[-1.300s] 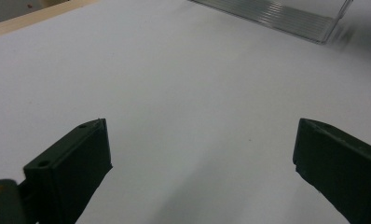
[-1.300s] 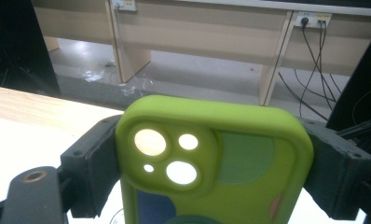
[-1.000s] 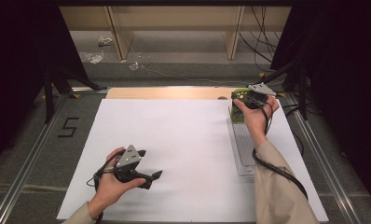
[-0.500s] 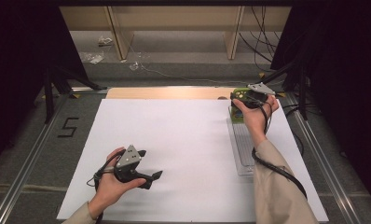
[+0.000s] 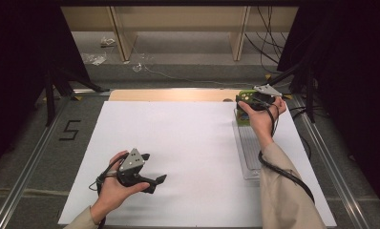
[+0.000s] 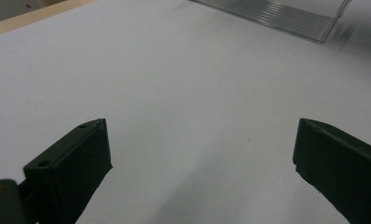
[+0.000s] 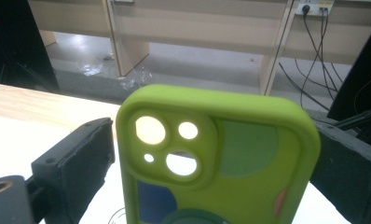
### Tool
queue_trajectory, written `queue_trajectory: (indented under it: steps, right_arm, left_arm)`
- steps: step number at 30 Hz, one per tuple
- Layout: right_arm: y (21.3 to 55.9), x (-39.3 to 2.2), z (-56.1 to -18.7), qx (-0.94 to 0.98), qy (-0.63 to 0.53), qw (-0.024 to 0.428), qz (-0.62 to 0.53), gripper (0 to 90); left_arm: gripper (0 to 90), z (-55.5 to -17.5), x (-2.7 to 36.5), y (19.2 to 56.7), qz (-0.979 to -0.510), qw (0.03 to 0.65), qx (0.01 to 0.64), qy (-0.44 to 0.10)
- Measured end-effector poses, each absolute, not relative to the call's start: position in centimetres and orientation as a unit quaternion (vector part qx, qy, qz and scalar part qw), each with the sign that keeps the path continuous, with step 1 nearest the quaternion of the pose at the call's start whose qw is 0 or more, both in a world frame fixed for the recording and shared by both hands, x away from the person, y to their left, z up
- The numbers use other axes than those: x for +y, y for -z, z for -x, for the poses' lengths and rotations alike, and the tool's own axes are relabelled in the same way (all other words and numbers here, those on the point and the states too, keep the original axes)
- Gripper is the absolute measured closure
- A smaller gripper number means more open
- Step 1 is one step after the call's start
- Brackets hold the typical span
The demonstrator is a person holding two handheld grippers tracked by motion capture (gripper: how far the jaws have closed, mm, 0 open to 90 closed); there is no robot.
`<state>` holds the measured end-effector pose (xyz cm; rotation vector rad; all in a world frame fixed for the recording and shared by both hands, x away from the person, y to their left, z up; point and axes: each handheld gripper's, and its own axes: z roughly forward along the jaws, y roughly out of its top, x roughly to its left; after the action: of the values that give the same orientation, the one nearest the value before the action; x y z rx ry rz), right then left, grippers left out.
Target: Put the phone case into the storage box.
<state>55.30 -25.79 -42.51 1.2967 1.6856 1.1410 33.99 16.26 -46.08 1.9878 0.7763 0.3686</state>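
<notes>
A lime-green phone case (image 7: pixel 249 154) with camera cut-outs stands upright between the jaws of my right gripper (image 7: pixel 211 154). Those jaws have just been opening, and now lie close beside the case's edges without pressing on them. From above, the right gripper (image 5: pixel 241 102) and the green case (image 5: pixel 247 94) are at the far end of a clear ribbed rack (image 5: pixel 249 148) on the right of the white sheet. My left gripper (image 5: pixel 154 168) rests near the front left, jaws wide apart. Bare white sheet lies between the jaws of the left gripper (image 6: pixel 202 154).
The white sheet (image 5: pixel 178 143) covers most of the table, with a wooden strip (image 5: pixel 169 94) along its far edge. The clear rack (image 6: pixel 277 16) lies ahead of the left gripper. Metal rails run along both sides; cables hang at the far right.
</notes>
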Motion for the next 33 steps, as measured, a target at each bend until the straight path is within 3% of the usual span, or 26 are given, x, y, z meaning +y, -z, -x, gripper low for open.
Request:
queue_trajectory:
  steps: [33]
  right_arm:
    - [42.2, -25.6, -53.5, 0.669, -0.413, 0.327, -0.524, 5.5]
  left_arm:
    - [3.5, -34.0, 16.2, 46.1, -0.811, 0.468, 0.317, -0.151]
